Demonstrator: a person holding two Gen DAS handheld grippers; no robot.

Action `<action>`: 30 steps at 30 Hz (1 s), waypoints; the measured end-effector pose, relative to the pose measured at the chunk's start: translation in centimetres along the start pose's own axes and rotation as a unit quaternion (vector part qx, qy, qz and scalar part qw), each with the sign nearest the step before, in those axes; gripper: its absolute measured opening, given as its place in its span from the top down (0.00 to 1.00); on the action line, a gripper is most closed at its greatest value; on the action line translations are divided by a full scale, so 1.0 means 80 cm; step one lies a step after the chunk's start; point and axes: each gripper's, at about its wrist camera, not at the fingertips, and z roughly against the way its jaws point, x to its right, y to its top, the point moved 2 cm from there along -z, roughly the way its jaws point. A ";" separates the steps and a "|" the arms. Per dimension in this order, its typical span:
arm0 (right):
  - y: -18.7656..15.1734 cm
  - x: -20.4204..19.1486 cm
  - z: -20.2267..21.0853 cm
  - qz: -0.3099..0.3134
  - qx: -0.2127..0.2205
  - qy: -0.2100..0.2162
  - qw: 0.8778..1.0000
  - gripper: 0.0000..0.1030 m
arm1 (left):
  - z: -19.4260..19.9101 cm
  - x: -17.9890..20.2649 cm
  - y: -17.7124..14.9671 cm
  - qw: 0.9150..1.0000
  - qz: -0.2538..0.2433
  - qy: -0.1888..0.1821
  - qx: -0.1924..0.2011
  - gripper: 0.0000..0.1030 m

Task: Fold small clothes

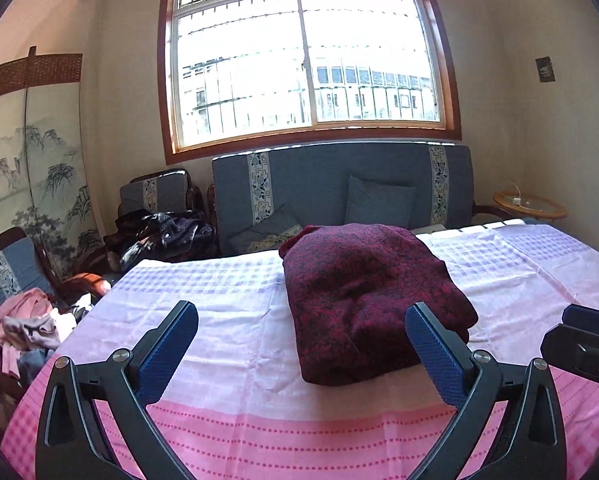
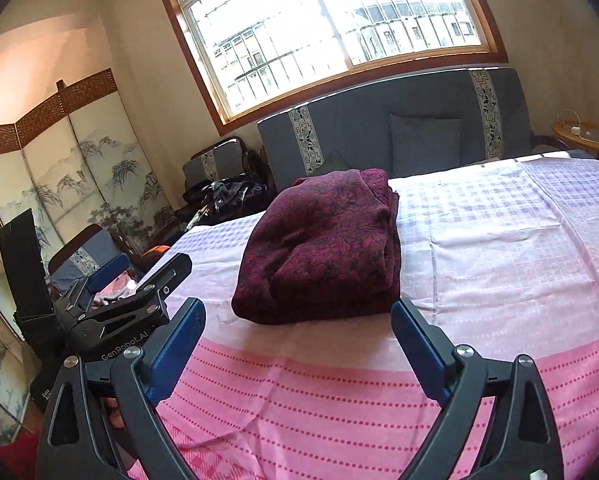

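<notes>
garment (image 1: 371, 300) folded, laid on tablecloth (image 1: 219, 320) | left gripper (image 1: 301, 344) spread wide, nothing held | right gripper (image 2: 299, 340) spread wide, nothing held

"GenRobot.AI" printed on left tongs (image 2: 141, 276) body; "Data" fragment below.
</notes>
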 end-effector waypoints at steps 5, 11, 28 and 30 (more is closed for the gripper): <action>-0.017 -0.015 0.058 0.017 0.023 -0.012 1.000 0.05 | 0.078 0.014 0.000 1.000 0.007 0.001 0.016 0.00; -0.038 -0.031 0.106 0.035 0.034 -0.027 0.998 0.05 | 0.141 0.015 0.011 0.998 0.038 -0.032 0.032 0.00; -0.056 -0.043 0.148 0.047 0.038 -0.044 0.997 0.03 | 0.179 0.002 0.016 0.996 0.075 -0.048 0.028 0.00; -0.056 -0.048 0.151 0.055 0.041 -0.050 0.996 0.03 | 0.178 0.002 0.015 0.996 0.074 -0.037 0.024 0.00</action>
